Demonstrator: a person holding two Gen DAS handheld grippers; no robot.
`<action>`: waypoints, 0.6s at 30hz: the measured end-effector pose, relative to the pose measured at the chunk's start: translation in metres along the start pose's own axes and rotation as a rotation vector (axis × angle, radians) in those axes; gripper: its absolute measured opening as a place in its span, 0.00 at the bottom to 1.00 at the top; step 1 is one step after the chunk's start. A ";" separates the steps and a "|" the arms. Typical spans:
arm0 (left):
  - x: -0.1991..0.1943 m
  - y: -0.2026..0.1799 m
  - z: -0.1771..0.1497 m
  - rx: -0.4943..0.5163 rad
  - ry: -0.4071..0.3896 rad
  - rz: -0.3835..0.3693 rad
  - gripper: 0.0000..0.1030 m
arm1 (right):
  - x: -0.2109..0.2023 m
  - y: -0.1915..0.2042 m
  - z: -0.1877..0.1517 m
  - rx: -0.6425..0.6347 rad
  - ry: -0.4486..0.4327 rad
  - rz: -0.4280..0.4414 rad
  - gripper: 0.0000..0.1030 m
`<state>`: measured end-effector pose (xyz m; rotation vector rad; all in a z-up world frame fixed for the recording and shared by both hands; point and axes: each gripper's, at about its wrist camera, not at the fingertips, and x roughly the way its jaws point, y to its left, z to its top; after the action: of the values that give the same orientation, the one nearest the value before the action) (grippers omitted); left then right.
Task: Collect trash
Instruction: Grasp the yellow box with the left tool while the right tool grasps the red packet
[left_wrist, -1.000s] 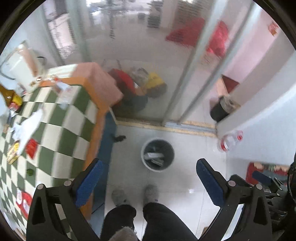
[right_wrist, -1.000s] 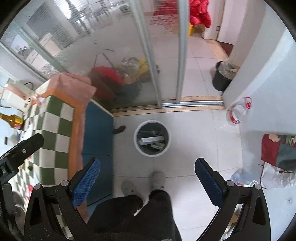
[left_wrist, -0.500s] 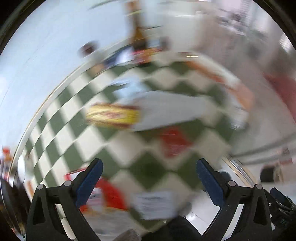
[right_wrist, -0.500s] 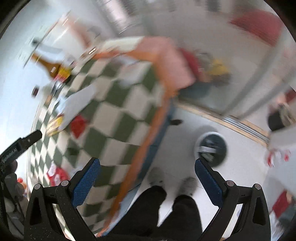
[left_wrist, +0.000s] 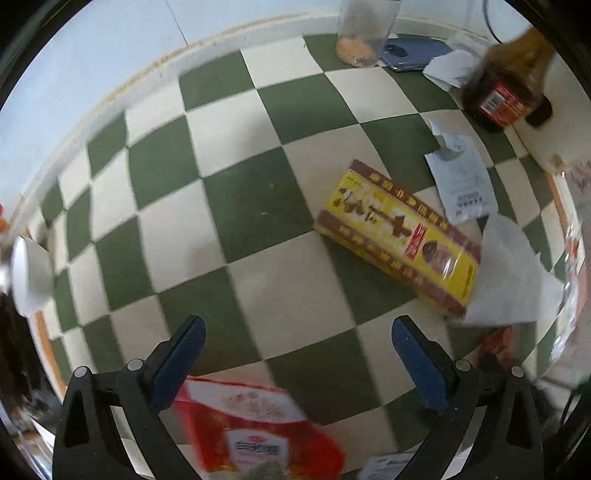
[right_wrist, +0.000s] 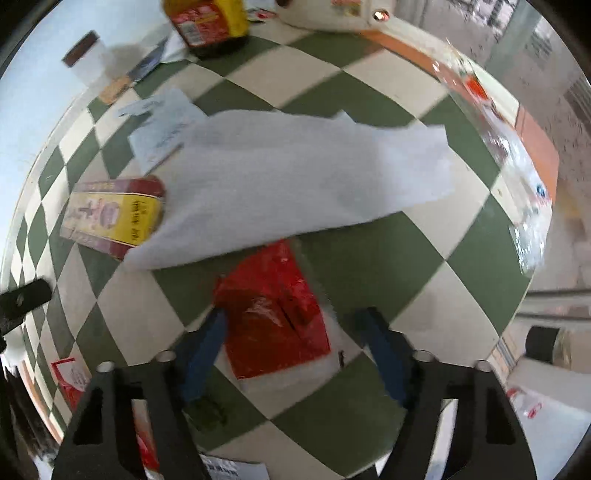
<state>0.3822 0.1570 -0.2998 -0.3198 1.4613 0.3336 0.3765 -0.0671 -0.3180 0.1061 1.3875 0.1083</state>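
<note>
My right gripper (right_wrist: 293, 321) points down over a flat red wrapper (right_wrist: 277, 314) that lies on the green-and-white checked tablecloth (right_wrist: 388, 258). Its jaws are closing with the wrapper between them; the left pad is at the wrapper's edge and the right pad stands clear of it. A large white tissue sheet (right_wrist: 303, 177) lies just beyond, partly over a yellow box (right_wrist: 114, 214). My left gripper (left_wrist: 299, 354) hangs open over bare cloth, with a red-and-white packet (left_wrist: 255, 432) under its near end. The yellow box (left_wrist: 399, 240), a receipt (left_wrist: 460, 184) and the tissue (left_wrist: 513, 273) lie to its right.
A brown sauce bottle (left_wrist: 506, 88), a glass jar (left_wrist: 364, 33) and a blue phone (left_wrist: 417, 51) stand along the table's far side. A white cup (left_wrist: 29, 273) sits at the left edge. A clear plastic wrapper (right_wrist: 517, 166) lies by the table's right edge.
Both grippers swung from above the floor bin to over the checked table and came lower. The right jaws have narrowed around the red wrapper; the left jaws stay wide.
</note>
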 end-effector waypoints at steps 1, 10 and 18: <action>0.003 -0.001 0.004 -0.023 0.014 -0.028 1.00 | -0.003 -0.001 0.001 0.011 -0.008 -0.012 0.25; 0.036 -0.025 0.050 -0.245 0.121 -0.186 0.99 | -0.034 -0.053 0.016 0.233 -0.075 0.070 0.01; 0.064 -0.024 0.063 -0.284 0.160 -0.054 0.82 | -0.032 -0.078 0.021 0.344 -0.083 0.066 0.01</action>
<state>0.4540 0.1628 -0.3579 -0.6253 1.5603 0.4824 0.3922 -0.1484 -0.2943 0.4386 1.3092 -0.0805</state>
